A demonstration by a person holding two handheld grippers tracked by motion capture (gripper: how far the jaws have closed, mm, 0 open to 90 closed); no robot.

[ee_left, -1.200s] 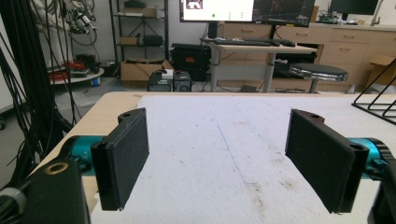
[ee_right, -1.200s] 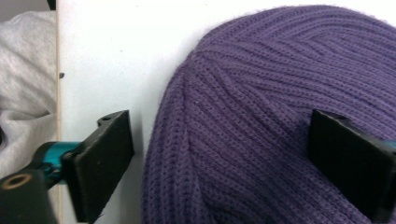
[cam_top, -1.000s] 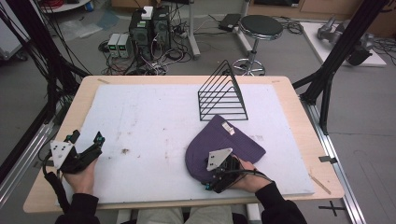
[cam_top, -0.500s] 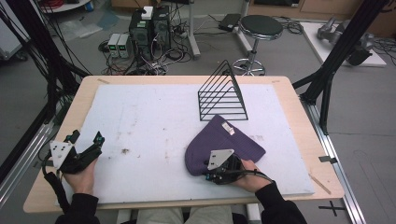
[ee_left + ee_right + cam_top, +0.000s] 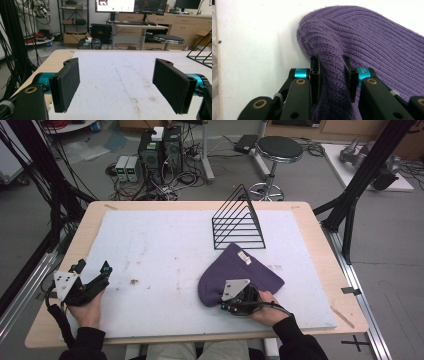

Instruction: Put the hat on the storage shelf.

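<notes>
- Fingers (image 5: 315,75) of the right gripper (image 5: 331,75): the two black pads have just been closing and now stand pinched together on a raised fold of the purple ribbed knit beanie (image 5: 372,42), the wool bunched between them.
- Left gripper (image 5: 122,82): jaws spread wide with nothing between them, resting at the near left of the white foam board (image 5: 165,255), well apart from the hat.
- Step in hand, as judged: securing a grip on the near edge of the hat before lifting or dragging it. To do it well, keep the pinch firm and deep in the fold, since soft knit can slip out; lift slowly so the fabric follows without snagging the black wire triangular rack (image 5: 239,222) just behind it.
- Beanie: lies flat at the near right of the board, dome-shaped, with fine vertical ribs, a thick rolled edge and a small pale label near its far side, close to the rack's base.
</notes>
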